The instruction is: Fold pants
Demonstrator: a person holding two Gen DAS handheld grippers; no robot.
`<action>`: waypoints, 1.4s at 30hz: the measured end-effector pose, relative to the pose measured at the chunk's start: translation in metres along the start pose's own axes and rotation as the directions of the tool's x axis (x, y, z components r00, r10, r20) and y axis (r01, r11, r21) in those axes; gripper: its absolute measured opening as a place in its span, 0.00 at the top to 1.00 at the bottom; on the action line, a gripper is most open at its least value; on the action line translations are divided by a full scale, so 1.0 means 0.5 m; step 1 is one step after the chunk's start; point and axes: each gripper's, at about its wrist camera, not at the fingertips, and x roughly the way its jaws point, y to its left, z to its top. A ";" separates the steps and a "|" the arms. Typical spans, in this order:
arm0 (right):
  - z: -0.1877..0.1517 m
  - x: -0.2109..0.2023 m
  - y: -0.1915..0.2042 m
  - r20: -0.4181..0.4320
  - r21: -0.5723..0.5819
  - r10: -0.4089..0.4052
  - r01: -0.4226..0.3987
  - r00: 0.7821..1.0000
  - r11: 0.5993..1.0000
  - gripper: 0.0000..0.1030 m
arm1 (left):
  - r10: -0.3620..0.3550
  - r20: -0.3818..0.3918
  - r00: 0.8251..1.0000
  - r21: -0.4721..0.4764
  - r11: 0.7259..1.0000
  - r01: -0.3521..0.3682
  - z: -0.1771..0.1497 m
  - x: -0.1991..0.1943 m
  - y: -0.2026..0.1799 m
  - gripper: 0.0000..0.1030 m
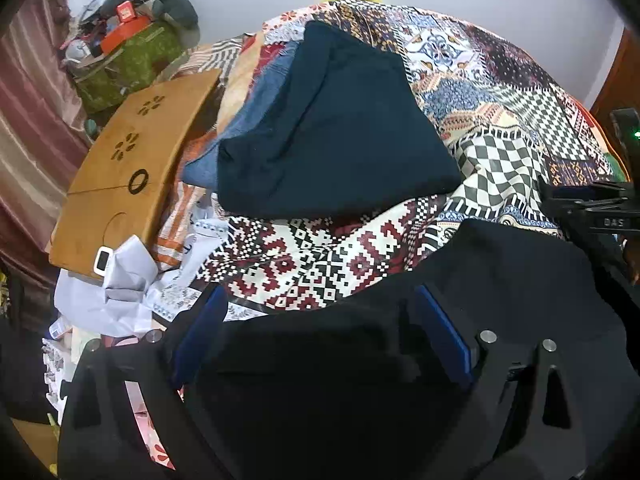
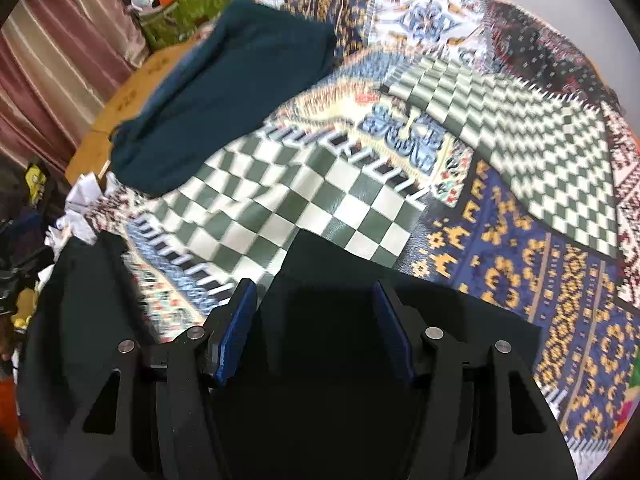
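Note:
Black pants [image 1: 500, 280] lie on a patchwork bedspread [image 1: 320, 256] right under both grippers. In the left wrist view my left gripper [image 1: 320, 312] is open, its blue pads [image 1: 444, 328] standing on either side of the black cloth. In the right wrist view my right gripper [image 2: 314, 308] is open too, with the black pants [image 2: 320, 276] between and below its blue pads [image 2: 240, 320]. A folded dark teal garment [image 1: 340, 128] lies farther back on a blue one; it also shows in the right wrist view [image 2: 224, 92]. The other gripper [image 1: 592, 208] shows at the right edge.
A wooden lap table [image 1: 132, 168] lies at the bed's left edge, with crumpled white paper [image 1: 120, 280] and a small white device [image 1: 103, 261] beside it. A green box [image 1: 128, 60] piled with clutter stands at the back left by a maroon curtain [image 1: 28, 120].

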 end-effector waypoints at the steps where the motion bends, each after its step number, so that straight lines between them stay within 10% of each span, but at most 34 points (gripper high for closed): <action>1: -0.002 0.001 0.001 0.009 -0.005 -0.008 0.008 1.000 1.000 0.46 | 0.002 -0.002 1.000 0.005 1.000 -0.002 0.000 0.003 -0.002 0.08; 8: -0.016 -0.015 -0.015 0.040 0.010 -0.041 0.041 0.998 0.999 0.88 | 0.004 -0.005 1.000 0.024 1.000 -0.004 -0.008 -0.004 -0.022 0.08; 16: -0.070 -0.163 -0.023 0.166 0.020 -0.049 0.046 0.985 0.999 0.90 | -0.025 0.010 1.000 0.058 0.998 0.025 -0.012 -0.059 -0.068 0.08; 34: -0.319 -0.610 -0.162 0.479 0.214 -0.179 0.083 0.860 0.973 0.90 | -0.181 -0.068 0.981 0.300 0.934 0.193 -0.088 -0.151 -0.374 0.07; 42: -0.463 -0.548 -0.177 0.363 0.257 -0.194 0.102 0.911 0.961 0.90 | -0.172 -0.101 0.980 0.328 0.924 0.196 -0.132 -0.141 -0.432 0.07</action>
